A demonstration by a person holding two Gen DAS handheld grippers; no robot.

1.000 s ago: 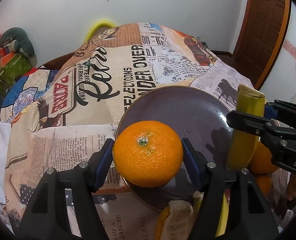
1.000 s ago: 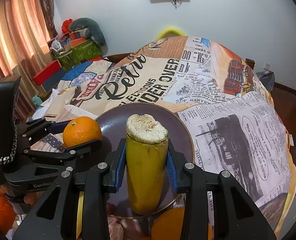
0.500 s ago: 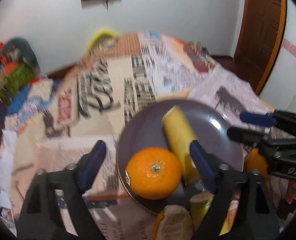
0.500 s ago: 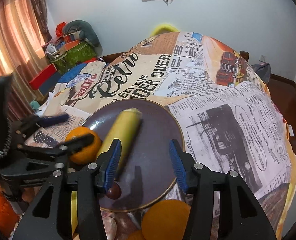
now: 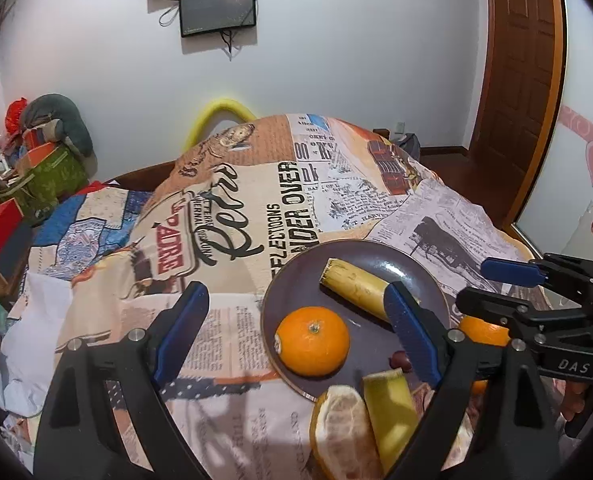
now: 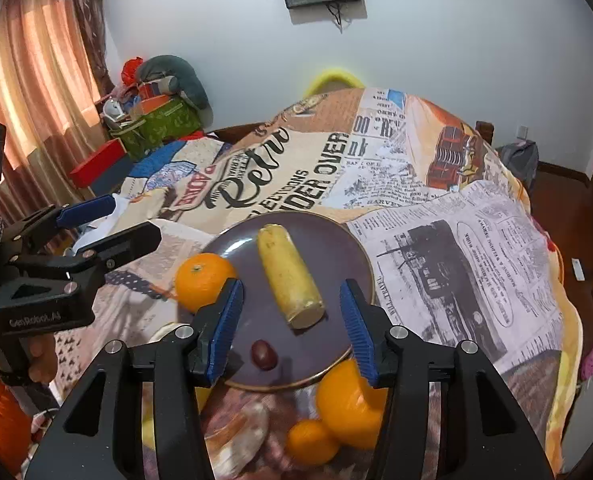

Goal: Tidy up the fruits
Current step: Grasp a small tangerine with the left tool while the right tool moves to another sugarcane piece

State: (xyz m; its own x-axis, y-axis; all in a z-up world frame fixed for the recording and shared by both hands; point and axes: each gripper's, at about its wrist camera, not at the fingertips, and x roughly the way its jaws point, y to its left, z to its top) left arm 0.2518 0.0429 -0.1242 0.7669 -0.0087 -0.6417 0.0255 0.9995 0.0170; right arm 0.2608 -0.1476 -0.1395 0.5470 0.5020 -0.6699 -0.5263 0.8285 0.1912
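Left gripper (image 5: 296,332): wide apart, nothing between the blue pads; held above the left part of the plate and the cloth beside it. Seen also from the right wrist view (image 6: 108,220), at the left side, again apart and empty.
Right gripper (image 6: 292,326): apart and empty; held over the near part of the plate. In the left wrist view (image 5: 492,284) at the right edge, also apart.
Plate (image 5: 292,280): dark purple, round, flat on the cloth; in the right wrist view (image 6: 348,256) in the middle of the picture.
Orange (image 5: 312,341): whole, on the plate near its left rim, stem mark up; free of both grippers. In the right wrist view (image 6: 202,280) at the left rim.
Banana piece (image 5: 354,288): yellow, cut at both ends, lying flat on the plate, beside the orange but apart from it. In the right wrist view (image 6: 290,276) near the plate centre, one cut end toward the camera.
Grape (image 6: 263,354): small, dark red, on the near part of the plate.
Other fruits: two oranges (image 6: 348,404) off the plate, just beside its near rim; a peeled orange half (image 5: 344,428) and a second banana piece (image 5: 390,408) touching each other, near the rim.
Cloth (image 5: 236,208): newspaper print, covering the table.
Background: dark screen (image 5: 216,8) on the white wall; brown door (image 5: 516,80) at the right.
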